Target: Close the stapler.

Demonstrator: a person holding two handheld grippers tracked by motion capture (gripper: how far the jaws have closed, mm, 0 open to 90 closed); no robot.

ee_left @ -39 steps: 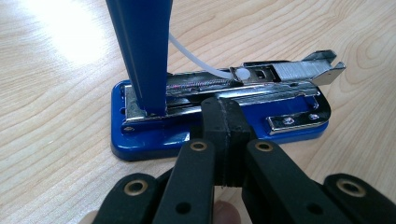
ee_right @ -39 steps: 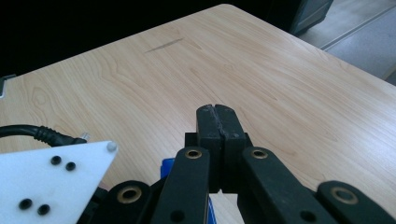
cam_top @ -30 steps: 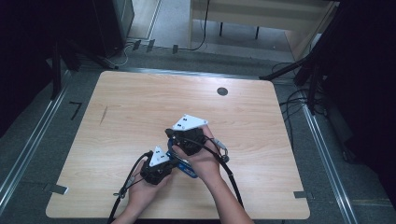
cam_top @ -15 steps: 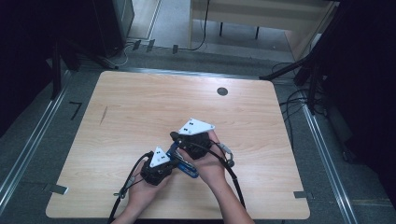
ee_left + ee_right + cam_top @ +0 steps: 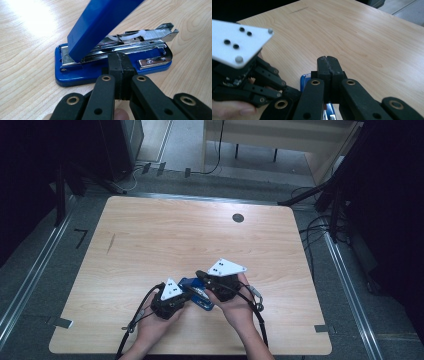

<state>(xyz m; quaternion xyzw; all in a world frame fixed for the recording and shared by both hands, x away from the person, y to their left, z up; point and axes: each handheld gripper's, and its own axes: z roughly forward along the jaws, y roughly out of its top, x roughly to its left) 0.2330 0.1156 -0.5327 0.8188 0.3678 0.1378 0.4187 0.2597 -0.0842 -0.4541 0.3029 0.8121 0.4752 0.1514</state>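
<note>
Right gripper (image 5: 202, 276) moved right and nearer, over stapler (image 5: 196, 296)

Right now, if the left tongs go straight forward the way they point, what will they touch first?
Most likely the blue stapler. The left tongs are shut and aimed at its long side, just before the blue base, below the raised lid. Whether the tips already touch the base is unclear.

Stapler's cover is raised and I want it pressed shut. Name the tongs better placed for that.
Right, probably. The right tongs, shut, sit above the stapler near its raised cover; the left tongs, also shut, are low at its base, suited to steadying it.
</note>
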